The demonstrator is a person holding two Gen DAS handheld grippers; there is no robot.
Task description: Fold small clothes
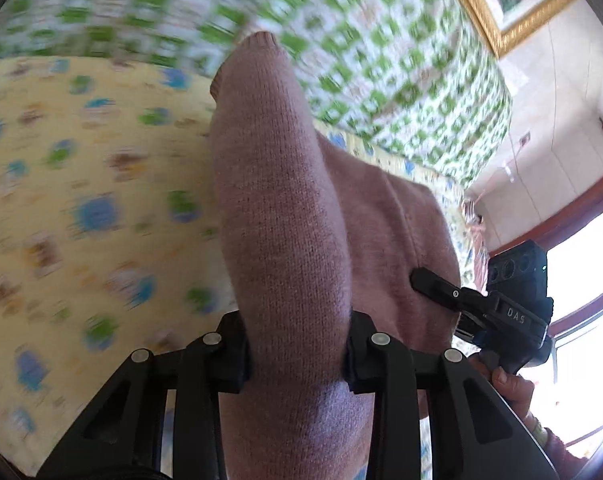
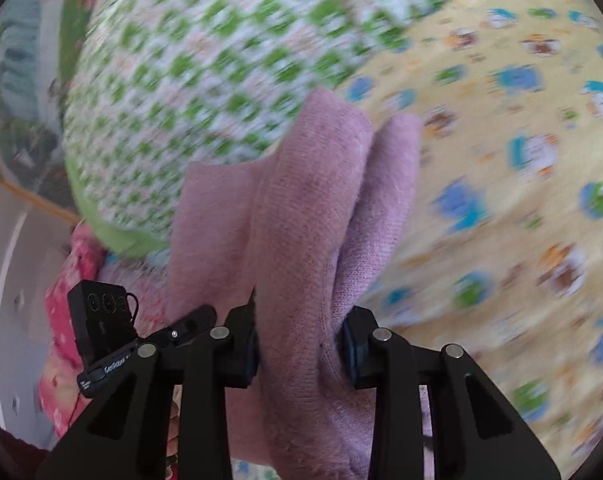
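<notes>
A small pink knitted sweater (image 1: 285,216) hangs between both grippers, lifted above the bed. My left gripper (image 1: 297,354) is shut on a thick fold of it, and a sleeve with a ribbed cuff (image 1: 257,42) stretches forward from the jaws. My right gripper (image 2: 299,350) is shut on another bunched fold of the same sweater (image 2: 301,208). The right gripper also shows in the left wrist view (image 1: 425,280), pressed against the knit at the right. The left gripper shows at lower left in the right wrist view (image 2: 197,318).
A yellow sheet with blue and green cartoon prints (image 1: 81,200) covers the bed. A green-and-white checked quilt (image 1: 381,60) lies beyond it. A gold-framed picture (image 1: 501,8) and a window (image 1: 581,264) are at the right. Pink fabric (image 2: 65,320) lies at lower left.
</notes>
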